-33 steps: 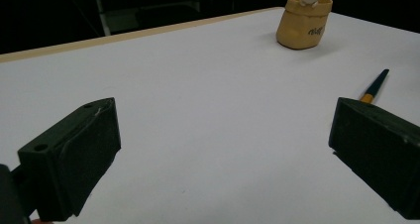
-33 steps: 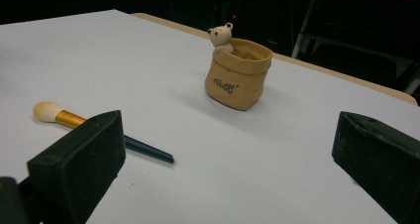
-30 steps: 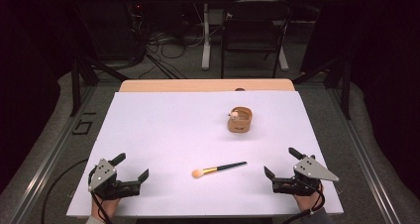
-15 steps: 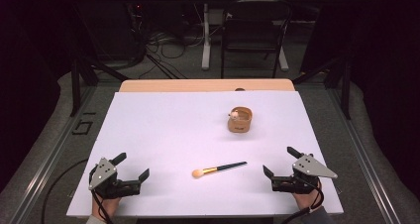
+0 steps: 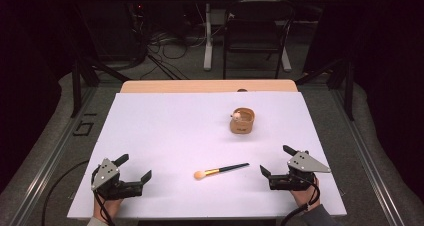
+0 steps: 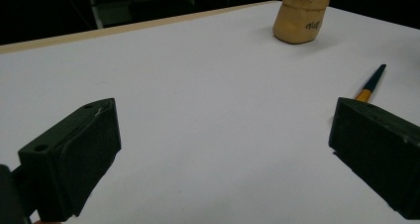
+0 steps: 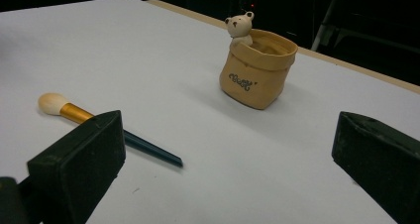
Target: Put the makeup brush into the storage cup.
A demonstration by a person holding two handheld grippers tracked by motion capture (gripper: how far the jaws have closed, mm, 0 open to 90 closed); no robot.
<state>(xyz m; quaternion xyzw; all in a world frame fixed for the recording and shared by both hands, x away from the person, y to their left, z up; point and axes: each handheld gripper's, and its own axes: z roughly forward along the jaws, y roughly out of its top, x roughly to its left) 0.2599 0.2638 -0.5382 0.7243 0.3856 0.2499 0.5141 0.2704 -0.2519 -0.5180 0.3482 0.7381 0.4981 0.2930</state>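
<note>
Plainly one brush [image 5: 220, 171], one bear pot [image 5: 243, 121], white table [image 5: 165, 131], left tool [image 5: 134, 169] and right tool [image 5: 274, 161] both spread

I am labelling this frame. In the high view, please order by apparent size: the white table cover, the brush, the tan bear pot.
1. White table cover, by far the largest.
2. Brush: longer than the pot, but thin.
3. Tan bear pot; bulkier, so ranks 2 and 3 are close.

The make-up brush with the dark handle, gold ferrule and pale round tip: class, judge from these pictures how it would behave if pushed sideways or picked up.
The slim make-up brush lies flat on the white table; its round handle would probably roll when nudged sideways. It looks stiff and light, so it should lift without sagging. The pale tuft would likely squash if pinched.
</note>
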